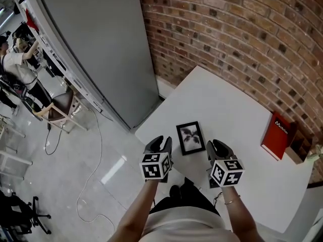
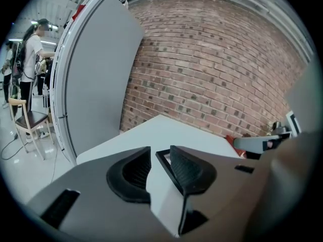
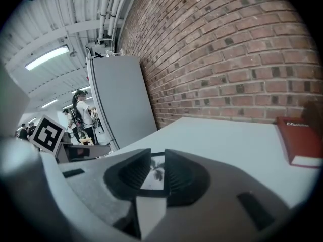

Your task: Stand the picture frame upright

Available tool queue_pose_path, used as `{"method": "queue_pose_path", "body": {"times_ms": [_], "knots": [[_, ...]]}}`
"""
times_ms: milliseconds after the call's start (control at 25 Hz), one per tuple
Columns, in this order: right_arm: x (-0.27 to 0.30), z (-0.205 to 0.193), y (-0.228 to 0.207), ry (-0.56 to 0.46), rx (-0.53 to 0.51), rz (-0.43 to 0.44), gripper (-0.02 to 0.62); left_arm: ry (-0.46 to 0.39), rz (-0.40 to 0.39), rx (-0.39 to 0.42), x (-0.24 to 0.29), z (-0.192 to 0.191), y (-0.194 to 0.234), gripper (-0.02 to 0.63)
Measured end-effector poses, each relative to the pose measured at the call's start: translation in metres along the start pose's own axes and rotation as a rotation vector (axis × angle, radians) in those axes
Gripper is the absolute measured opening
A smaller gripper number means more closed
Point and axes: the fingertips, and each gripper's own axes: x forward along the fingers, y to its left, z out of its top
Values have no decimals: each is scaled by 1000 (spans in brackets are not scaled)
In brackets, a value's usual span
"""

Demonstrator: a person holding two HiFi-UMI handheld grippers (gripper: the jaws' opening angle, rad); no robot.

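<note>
Left claw (image 1: 162,143) and right claw (image 1: 218,146) hover with jaws apart and grip nothing, 1 on each side of the picture frame (image 1: 190,137). The frame lies flat on the white tabletop (image 1: 227,97), near both claws: a black border round a dark leafy print on white. Its near end sits close to the tabletop's front edge. Bare surface runs beyond it to the brick wall (image 1: 227,24), where a red book (image 1: 278,134) rests well apart.
</note>
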Motion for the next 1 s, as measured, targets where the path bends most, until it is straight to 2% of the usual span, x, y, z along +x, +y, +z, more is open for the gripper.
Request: {"method": "queue_pose_path", "body": {"times_ms": [480, 1000], "knots": [[27, -8, -16, 49, 18, 45, 71, 109, 27, 8, 58, -19, -14, 121], [40, -15, -20, 87, 45, 76, 71, 239, 47, -36, 89, -48, -19, 136]]}}
